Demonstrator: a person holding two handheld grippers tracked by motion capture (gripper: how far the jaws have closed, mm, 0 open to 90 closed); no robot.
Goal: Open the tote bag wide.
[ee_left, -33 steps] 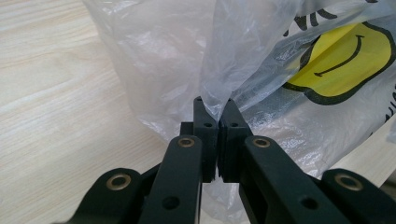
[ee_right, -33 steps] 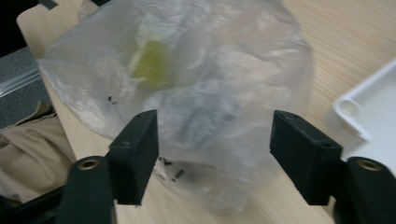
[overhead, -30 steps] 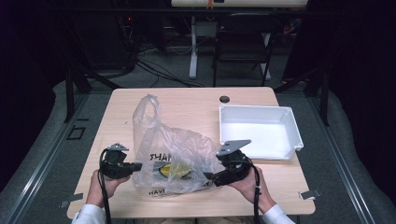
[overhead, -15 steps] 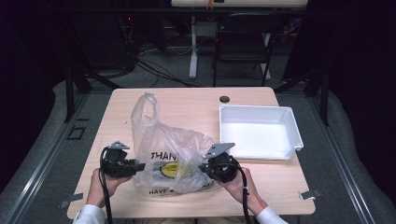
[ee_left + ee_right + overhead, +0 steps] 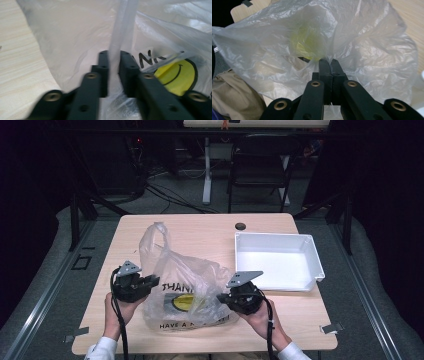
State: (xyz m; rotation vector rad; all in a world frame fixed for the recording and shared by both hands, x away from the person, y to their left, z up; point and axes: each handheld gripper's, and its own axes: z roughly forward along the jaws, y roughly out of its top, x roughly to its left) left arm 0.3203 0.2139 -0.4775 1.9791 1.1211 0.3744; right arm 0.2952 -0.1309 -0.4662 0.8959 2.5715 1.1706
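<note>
The left gripper [image 5: 150,282] is pinching a bunched strip of the plastic bag [image 5: 187,290] tight between its jaws, at the bag's left side. The bag lies on the table [image 5: 200,232], just left of the white tray [image 5: 277,257]. It looks thin, soft, light and slippery, so it may slide or tear. Grab a thick fold, not one thin layer. The right gripper [image 5: 223,298] has its jaws closed on the bag's right edge.
</note>
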